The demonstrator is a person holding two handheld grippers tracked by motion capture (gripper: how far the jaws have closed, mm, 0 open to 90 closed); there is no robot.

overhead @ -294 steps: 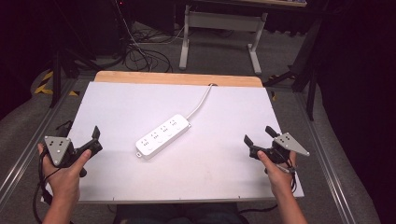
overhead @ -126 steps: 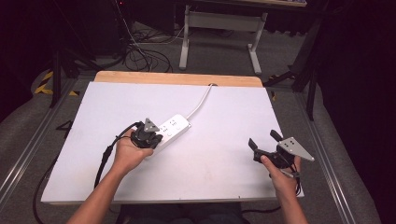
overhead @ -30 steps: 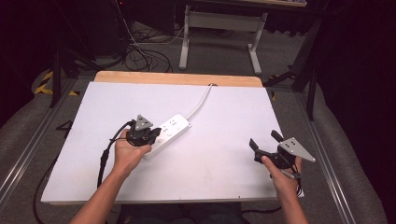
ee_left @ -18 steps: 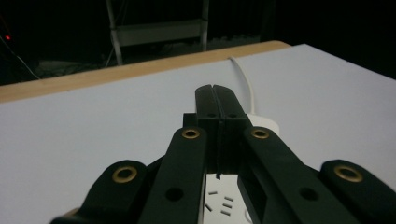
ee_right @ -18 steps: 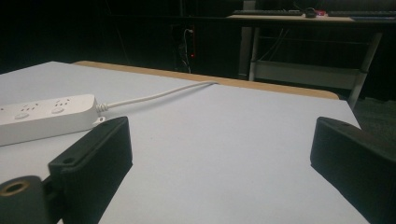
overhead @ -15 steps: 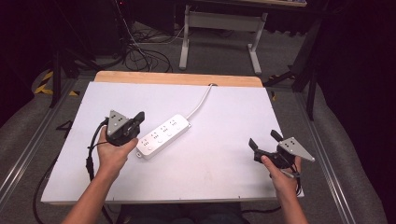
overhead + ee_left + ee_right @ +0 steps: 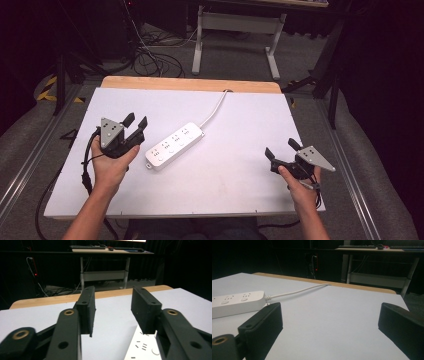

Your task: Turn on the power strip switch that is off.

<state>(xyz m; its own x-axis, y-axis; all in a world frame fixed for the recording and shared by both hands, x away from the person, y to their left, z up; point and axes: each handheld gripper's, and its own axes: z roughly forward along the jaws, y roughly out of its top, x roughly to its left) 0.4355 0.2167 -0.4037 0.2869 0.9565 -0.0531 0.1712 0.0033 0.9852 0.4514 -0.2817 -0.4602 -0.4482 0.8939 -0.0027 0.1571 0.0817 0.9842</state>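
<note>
**Left claw lifting away from the power strip**

The left claw (image 7: 135,122) is now sitting at centre left of the high view, just beside the near end of the white power strip (image 7: 174,146) and no longer on it. Half a second ago it was already drawing off; a second ago it was pressed against that end of the strip. Its jaws are standing apart with nothing between them, as the left gripper view is showing. The strip is lying in much the same slanted line as before, so the contact is probably finished and the hand is retreating.

The right claw (image 7: 281,148) is resting at lower right of the high view, well apart from the strip, jaws wide apart and empty, where it was a second ago.

Counting: one power strip in the middle of the white desk (image 7: 240,125), one white cord (image 7: 216,106) running from it toward the upper edge, two claws, two hands.
</note>
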